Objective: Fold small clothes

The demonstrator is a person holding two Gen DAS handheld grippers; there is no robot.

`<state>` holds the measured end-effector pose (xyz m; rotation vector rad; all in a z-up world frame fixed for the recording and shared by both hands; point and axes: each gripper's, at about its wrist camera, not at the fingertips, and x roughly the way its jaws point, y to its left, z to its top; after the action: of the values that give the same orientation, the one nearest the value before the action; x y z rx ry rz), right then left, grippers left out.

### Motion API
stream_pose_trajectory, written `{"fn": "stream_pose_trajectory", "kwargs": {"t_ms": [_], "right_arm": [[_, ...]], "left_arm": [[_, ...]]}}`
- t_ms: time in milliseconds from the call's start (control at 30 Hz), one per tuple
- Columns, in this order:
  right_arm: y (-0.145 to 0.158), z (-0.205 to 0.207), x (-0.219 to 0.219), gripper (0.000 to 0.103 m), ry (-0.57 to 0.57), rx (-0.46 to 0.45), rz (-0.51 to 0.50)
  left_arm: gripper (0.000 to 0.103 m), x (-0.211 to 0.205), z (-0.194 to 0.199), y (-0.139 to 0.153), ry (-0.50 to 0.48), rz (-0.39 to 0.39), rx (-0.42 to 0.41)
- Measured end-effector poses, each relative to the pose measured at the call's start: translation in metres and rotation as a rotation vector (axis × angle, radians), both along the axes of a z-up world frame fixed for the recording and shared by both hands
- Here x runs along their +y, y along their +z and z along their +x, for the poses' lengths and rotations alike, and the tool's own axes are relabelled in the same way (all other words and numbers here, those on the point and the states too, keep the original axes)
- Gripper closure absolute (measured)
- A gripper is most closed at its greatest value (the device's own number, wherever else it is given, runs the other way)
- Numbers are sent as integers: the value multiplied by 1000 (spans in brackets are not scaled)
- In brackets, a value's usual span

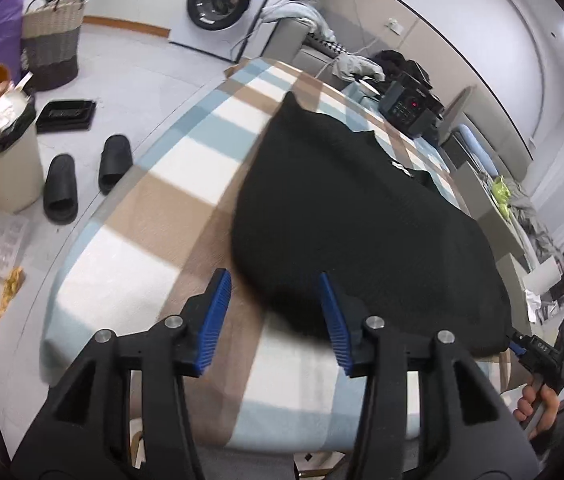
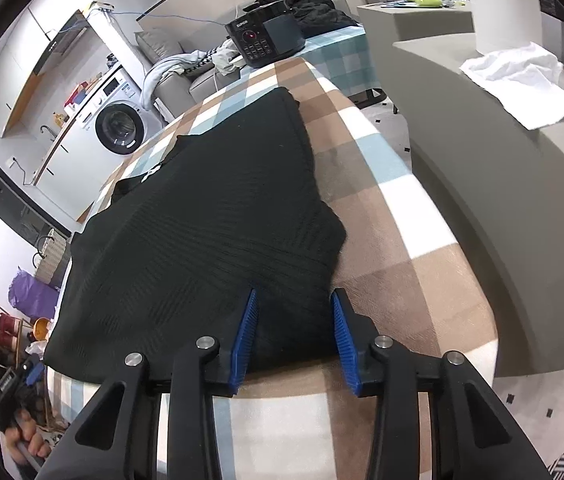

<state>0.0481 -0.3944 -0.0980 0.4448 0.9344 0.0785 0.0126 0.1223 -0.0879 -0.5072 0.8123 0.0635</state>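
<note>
A black knitted garment (image 1: 362, 216) lies flat on the checked blanket (image 1: 154, 216) that covers the table. My left gripper (image 1: 274, 292) hovers at the garment's near left corner. Its blue pads (image 1: 216, 312) stand apart, with the blurred corner of cloth in the gap and neither pad pressing on it. My right gripper (image 2: 294, 300) is at the near right corner of the garment (image 2: 202, 224), open, with the hem lying loose between its fingers. In the left wrist view the right gripper (image 1: 522, 346) shows at the garment's far corner, held by a hand (image 1: 538, 404).
A black appliance with a red light (image 2: 266, 36) stands at the table's far end. A grey counter with a white cloth (image 2: 522, 84) runs along the right. On the floor to the left are slippers (image 1: 82, 176), a full bin (image 1: 2, 160), a woven basket (image 1: 52, 40) and a washing machine (image 1: 222, 0).
</note>
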Motion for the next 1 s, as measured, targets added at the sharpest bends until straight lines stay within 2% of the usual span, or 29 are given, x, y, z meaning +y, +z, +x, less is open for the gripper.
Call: {"fn": "stream_pose_trajectory", "kwargs": {"t_ms": [133,267,300,333,367,433,467,533,633,667,767,833,967,1000], "right_arm": [[-2,-6,-6,65,-10,-3,20],[-11,-4,-9,65,-7,2,82],[-10,-4,-8,70,-14,-9,77],[-8,-2,-5,85,-6,-20,68],[-5,-1,-2,92,10,-36,62],[14,-5,8,97,62,-119,46],[24,-7,12,97,67,-146,17],[32,-8,11,97,43,-133,-40],[17,-5,5,97,-10,-26,-140],[12,-5,5,97,-12,0,-145],[19,-9,-1,92,-45,-30,-87],[31,-10,-1,77,-64,-69,-98],[42,-3,22,74,-7,-124,-121],[43,1,32,70,18,-130,-130]], "left_arm": [[58,-14,21,-6,-33,-9,20],[58,-27,32,-17,-44,68,64],[58,-28,32,-18,-44,79,68],[58,-29,31,-20,-39,86,73],[58,-29,31,-21,-37,90,77],[58,-30,30,-23,-37,95,85],[58,-30,29,-24,-36,98,89],[58,-31,29,-26,-39,105,98],[58,-29,28,-26,-41,103,100],[58,-28,27,-24,-40,106,99],[58,-25,25,-12,-19,136,79],[58,-22,25,0,-15,137,44],[58,-34,36,15,-60,127,-4],[58,-41,41,16,-83,127,-6]]}}
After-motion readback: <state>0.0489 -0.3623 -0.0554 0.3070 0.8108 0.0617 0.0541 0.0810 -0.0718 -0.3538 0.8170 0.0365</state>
